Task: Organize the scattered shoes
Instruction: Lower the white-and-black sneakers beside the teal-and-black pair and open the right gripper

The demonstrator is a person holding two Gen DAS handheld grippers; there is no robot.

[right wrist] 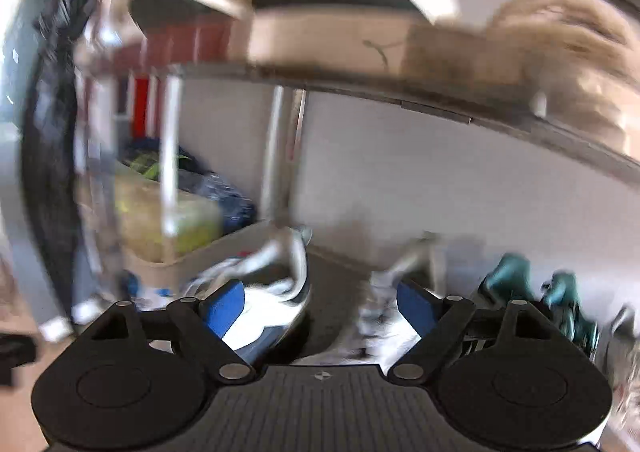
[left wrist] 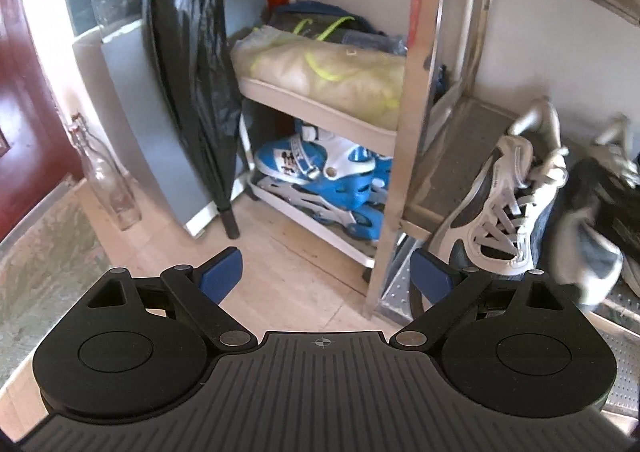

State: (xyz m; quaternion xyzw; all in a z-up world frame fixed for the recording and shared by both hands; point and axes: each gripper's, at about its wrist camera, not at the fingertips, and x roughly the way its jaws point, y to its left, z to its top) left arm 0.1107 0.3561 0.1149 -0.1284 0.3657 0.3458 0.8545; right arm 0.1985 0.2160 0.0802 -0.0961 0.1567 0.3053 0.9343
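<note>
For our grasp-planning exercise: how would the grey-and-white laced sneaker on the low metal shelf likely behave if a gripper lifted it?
The sneaker looks light, with a soft upper that would probably flex when pinched. Its loose laces may dangle and snag.

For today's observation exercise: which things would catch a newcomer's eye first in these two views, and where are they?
The bright blue inline skates on the bottom shelf of the white rack stand out first. Right of them, a white and navy sneaker leans on the steel shelf. A clear glass bottle stands on the floor at left.
</note>
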